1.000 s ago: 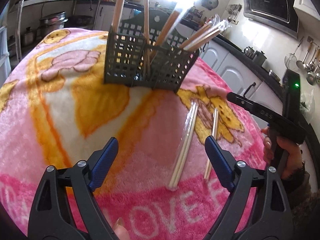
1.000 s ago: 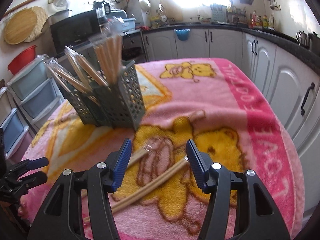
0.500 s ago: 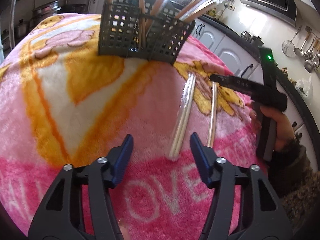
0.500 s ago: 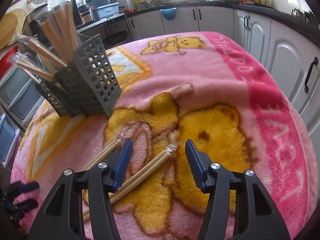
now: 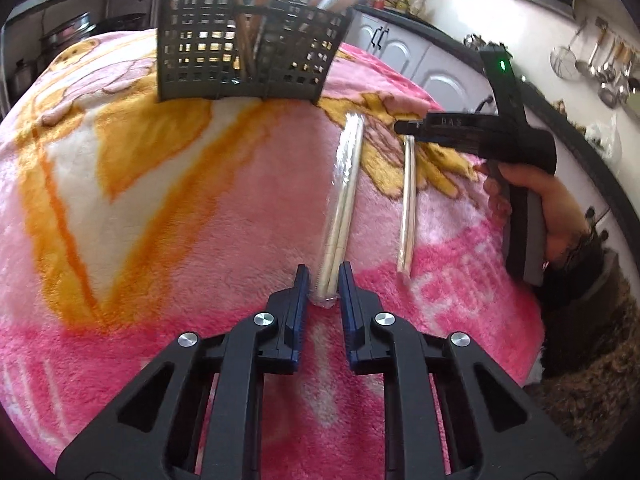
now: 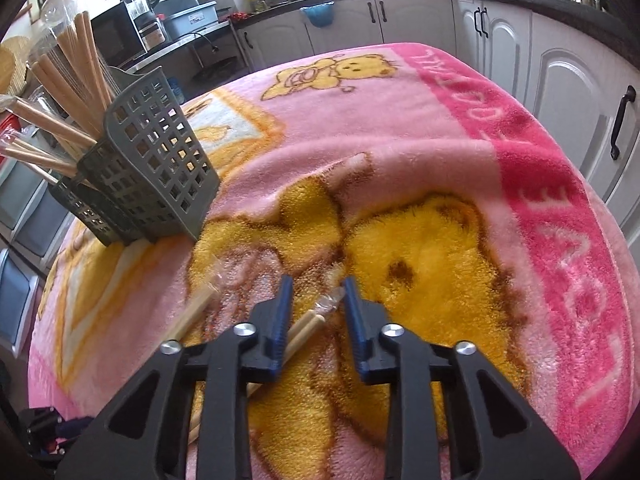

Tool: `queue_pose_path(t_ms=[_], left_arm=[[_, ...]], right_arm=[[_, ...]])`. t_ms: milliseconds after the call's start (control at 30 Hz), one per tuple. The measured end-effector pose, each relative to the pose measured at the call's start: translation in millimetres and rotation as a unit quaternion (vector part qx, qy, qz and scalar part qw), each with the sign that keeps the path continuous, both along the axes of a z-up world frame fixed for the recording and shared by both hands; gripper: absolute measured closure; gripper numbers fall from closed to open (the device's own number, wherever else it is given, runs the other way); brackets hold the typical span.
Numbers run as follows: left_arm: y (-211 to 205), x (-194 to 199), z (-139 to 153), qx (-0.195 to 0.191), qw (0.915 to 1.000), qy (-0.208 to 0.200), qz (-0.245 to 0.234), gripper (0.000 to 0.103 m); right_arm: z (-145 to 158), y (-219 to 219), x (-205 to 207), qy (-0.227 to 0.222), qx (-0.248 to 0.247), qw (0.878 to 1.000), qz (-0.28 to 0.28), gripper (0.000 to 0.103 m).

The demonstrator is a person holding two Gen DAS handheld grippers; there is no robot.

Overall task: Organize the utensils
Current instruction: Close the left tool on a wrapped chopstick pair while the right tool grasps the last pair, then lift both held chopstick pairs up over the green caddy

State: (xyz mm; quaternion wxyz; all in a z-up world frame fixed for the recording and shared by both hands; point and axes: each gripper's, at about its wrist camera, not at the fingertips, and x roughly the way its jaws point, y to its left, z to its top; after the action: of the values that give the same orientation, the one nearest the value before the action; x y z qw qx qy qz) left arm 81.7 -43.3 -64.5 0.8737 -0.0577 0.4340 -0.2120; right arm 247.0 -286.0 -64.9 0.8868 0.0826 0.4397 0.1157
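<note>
A dark grid basket (image 5: 248,60) (image 6: 160,168) stands at the back of the pink blanket (image 5: 160,220) and holds several wrapped chopstick pairs. Two more wrapped pairs lie flat in front of it. My left gripper (image 5: 323,276) is closing on the near end of the left pair (image 5: 344,192), and its pads touch the wrapper. My right gripper (image 6: 316,282) (image 5: 400,128) is also closing. The wrapped tip of the other pair (image 6: 316,316) (image 5: 406,208) lies askew between its jaws, with a gap showing. The left pair (image 6: 192,312) shows beside it.
The blanket (image 6: 440,140) covers a table that drops away at its pink borders. White cabinets (image 6: 560,100) run along the right, and a hand (image 5: 532,192) holds the right gripper there. Ladles (image 5: 600,72) hang on the wall. Plastic drawers (image 6: 20,208) stand at the left.
Both grippers came down toward the blanket and closer to the lying chopstick pairs. Their jaws narrowed from wide apart to close around one pair's end each.
</note>
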Motion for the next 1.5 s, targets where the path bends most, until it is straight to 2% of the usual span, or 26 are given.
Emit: queue_pose_path(t_ms=[100, 233, 367, 533, 567, 767, 967, 1200, 1500], left_arm=[[-2, -2, 1, 0.007, 1.0000, -0.002, -0.002, 0.095], [7, -5, 6, -0.009, 0.9999, -0.008, 0.012, 0.095], [22, -8, 26, -0.017, 0.9985, -0.043, 0.029, 0.096], [35, -7, 57, -0.030, 0.9946, -0.088, 0.047, 0.097], [37, -6, 63, -0.034, 0.9935, -0.096, 0.050, 0.100], [43, 5, 100, -0.066, 0.9847, -0.148, 0.063, 0.102], [42, 20, 133, -0.088, 0.9745, -0.197, 0.064, 0.102], [34, 33, 170, -0.099, 0.9639, -0.242, 0.051, 0.102], [34, 34, 218, -0.111, 0.9442, -0.307, 0.046, 0.102]], right_arm=[[2, -2, -2, -0.005, 0.004, 1.000, -0.001, 0.096], [8, -3, -7, -0.021, 0.012, 1.000, 0.000, 0.097], [23, -3, -16, -0.051, 0.028, 0.998, 0.004, 0.097], [59, 5, -33, -0.106, 0.036, 0.994, 0.020, 0.098], [64, 7, -36, -0.114, 0.037, 0.993, 0.023, 0.098], [114, 23, -61, -0.194, 0.052, 0.978, 0.056, 0.098], [155, 33, -75, -0.250, 0.066, 0.963, 0.081, 0.099], [187, 41, -83, -0.291, 0.078, 0.948, 0.098, 0.099], [227, 52, -97, -0.344, 0.094, 0.926, 0.123, 0.099]])
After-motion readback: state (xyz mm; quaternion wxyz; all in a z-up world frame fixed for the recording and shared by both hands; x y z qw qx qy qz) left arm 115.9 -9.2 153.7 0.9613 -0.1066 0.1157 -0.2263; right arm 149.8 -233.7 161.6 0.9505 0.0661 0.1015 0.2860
